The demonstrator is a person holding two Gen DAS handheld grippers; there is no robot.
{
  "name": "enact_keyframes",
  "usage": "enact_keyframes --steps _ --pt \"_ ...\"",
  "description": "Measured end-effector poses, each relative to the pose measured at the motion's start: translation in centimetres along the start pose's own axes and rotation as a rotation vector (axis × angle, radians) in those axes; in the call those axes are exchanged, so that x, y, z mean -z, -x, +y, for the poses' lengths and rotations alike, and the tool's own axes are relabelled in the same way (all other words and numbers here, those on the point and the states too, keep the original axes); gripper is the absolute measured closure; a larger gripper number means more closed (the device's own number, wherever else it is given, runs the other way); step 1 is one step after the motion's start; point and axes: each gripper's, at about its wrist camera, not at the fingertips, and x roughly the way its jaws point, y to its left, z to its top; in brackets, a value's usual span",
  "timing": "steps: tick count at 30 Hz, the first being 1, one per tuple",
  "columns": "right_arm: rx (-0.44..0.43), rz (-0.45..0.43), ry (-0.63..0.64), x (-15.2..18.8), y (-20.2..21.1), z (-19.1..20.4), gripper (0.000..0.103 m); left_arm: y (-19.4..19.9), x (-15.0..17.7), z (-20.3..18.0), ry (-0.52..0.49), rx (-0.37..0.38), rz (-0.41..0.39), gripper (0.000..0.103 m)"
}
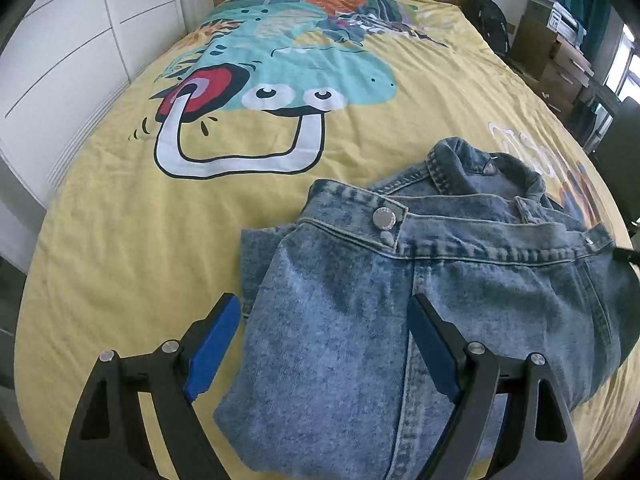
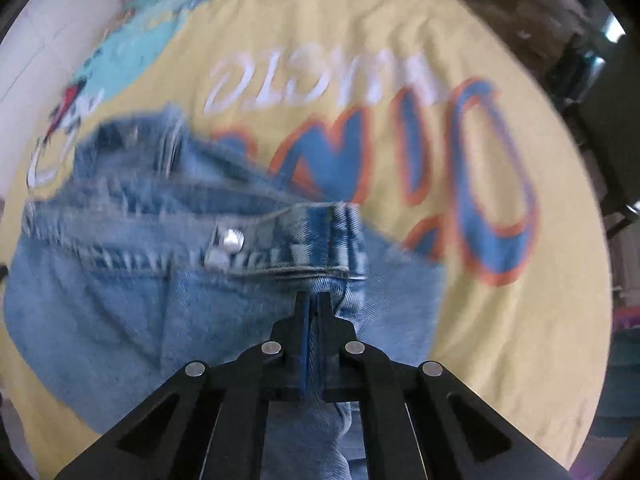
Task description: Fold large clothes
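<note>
Midway, the jacket (image 1: pixel 420 300) lay bunched on the bed (image 1: pixel 120 240). Left hand-held gripper (image 1: pixel 324 344) hovered wide, empty, ready to regrasp; right hand-held gripper (image 2: pixel 314 304) pinched a denim edge for folding.

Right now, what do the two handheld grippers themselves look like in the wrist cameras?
Both match: the left gripper and right gripper have matte black angular linkage arms with triangular cutouts, round silver pivot pins, and flat blue pads lining the inner faces of the fingers. No cables, markings, hands or sleeves show.
</note>
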Motion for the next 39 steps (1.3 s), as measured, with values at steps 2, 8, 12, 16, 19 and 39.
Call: enact_keyframes --steps 2,8,12,16,19,39 --pt "0.013 -0.018 -0.019 -0.3 0.8 -1.2 0.1 -0.2 0.0 -0.2 0.002 0.005 0.002 0.022" --pt "0.049 0.044 -0.064 1.6 -2.6 -1.7 0.1 -1.5 0.6 -0.9 -0.008 0.021 0.06 0.022" --pt "0.079 -0.004 -0.07 2.4 -2.3 -0.8 0.094 -1.6 0.8 -0.4 -0.004 0.003 0.068 0.001" --pt "0.105 -0.116 -0.096 3.3 1.5 -0.9 0.022 -0.8 0.8 0.6 -0.004 -0.012 0.05 0.001" --pt "0.062 -0.18 -0.073 4.5 4.4 -0.1 0.011 -0.8 0.9 1.8 0.02 0.007 0.076 0.001" --pt "-0.045 -0.103 -0.032 17.8 7.5 3.9 0.009 -5.1 5.8 5.2 0.19 0.089 0.208 0.001"
